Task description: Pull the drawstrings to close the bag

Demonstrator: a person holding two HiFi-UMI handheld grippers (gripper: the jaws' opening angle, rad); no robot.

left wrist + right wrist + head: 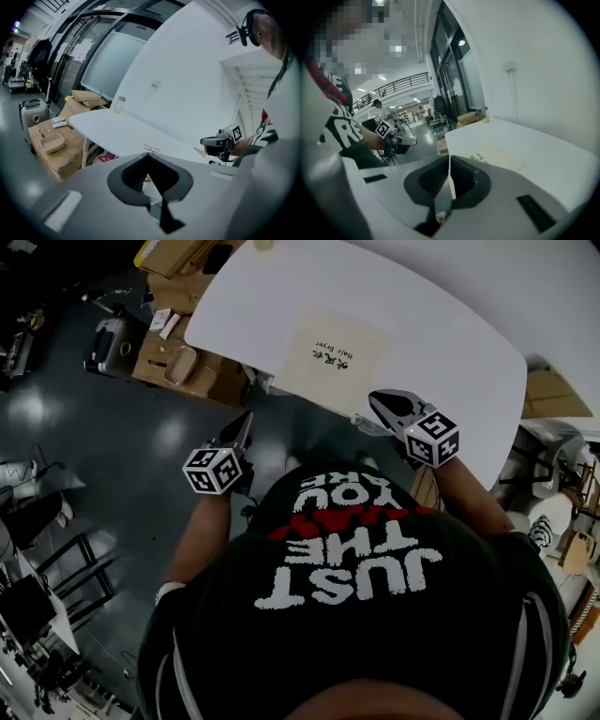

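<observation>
A flat cream bag (333, 352) with small black print lies on the white table (450, 306), near its front edge. My right gripper (380, 399) is shut and points at the bag's near right corner; I see nothing between its jaws. In the right gripper view the bag (497, 157) lies just beyond the shut right gripper (449, 158). My left gripper (247, 418) is shut and empty, off the table's left side over the floor. From the left gripper (148, 155) the bag's print (152, 149) shows past the tips. No drawstring is clearly visible.
Cardboard boxes (178, 362) and a grey suitcase (111, 345) stand on the dark floor left of the table. A small bottle (120, 104) sits at the table's far end against the white wall. Dark chairs (56, 559) stand at the far left.
</observation>
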